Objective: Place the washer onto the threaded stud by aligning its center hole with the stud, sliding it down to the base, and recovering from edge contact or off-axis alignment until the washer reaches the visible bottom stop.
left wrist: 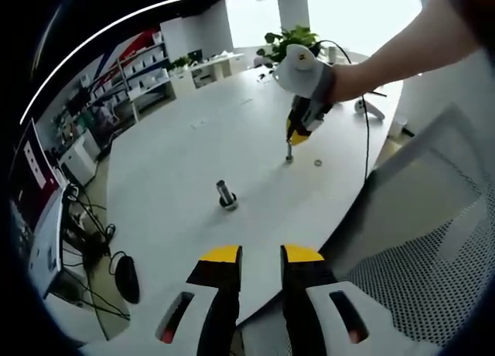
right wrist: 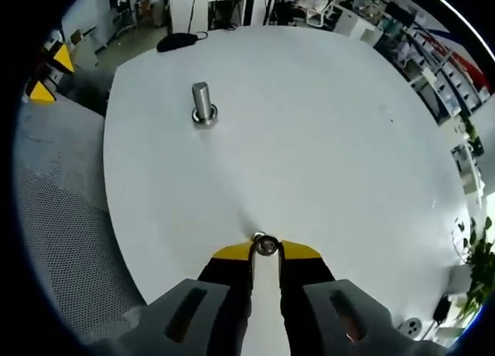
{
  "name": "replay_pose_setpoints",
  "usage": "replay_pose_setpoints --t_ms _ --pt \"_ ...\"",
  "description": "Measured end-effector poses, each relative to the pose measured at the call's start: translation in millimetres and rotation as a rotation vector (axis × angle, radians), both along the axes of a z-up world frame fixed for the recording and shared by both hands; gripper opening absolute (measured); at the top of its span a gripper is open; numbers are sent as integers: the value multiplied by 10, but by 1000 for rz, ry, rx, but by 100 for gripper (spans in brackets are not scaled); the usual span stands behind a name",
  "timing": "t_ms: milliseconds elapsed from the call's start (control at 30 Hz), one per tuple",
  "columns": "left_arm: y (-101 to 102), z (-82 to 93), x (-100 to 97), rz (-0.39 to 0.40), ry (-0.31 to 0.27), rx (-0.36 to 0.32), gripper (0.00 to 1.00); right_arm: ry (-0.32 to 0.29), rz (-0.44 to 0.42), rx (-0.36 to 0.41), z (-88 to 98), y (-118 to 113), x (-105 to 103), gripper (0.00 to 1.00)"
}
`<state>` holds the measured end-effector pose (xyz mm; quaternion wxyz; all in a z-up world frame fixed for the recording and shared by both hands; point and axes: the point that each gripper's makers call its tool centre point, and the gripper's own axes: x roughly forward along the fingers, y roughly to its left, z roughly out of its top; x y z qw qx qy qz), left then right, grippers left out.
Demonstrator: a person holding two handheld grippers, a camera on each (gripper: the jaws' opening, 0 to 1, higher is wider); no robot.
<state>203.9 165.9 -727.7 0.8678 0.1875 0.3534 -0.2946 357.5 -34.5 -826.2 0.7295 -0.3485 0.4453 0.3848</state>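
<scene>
one threaded stud (right wrist: 203, 104), one washer (right wrist: 264, 245) in right gripper (right wrist: 265, 250)

One white table (left wrist: 193, 139), bearing one threaded stud (left wrist: 226, 193) standing upright. Washers, two: one at the right gripper (right wrist: 265, 248) tips (right wrist: 265, 245), one lying loose on the tabletop (left wrist: 318, 162). Grippers, two, the left gripper (left wrist: 261, 257) included; one potted plant (left wrist: 290, 40); one black mouse (left wrist: 126, 278).

My right gripper (right wrist: 265, 249) is pinched nearly shut, its yellow tips pointing down at the far side of the table with a small metal ring caught between them; my forearm (left wrist: 402, 50) reaches out bare from the right. My left gripper (left wrist: 261, 255) hangs back near the table's near edge, jaws parallel, slightly apart, holding nothing.
</scene>
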Motion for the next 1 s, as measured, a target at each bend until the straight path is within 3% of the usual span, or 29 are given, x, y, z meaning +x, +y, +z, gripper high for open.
replay_pose_setpoints --t_ms 600,1000 --pt "4 -32 -15 -2 14 8 17 62 -12 -19 -323 -1 8 14" --pt "8 -13 -9 0 5 7 17 85 -13 -29 -375 22 5 14"
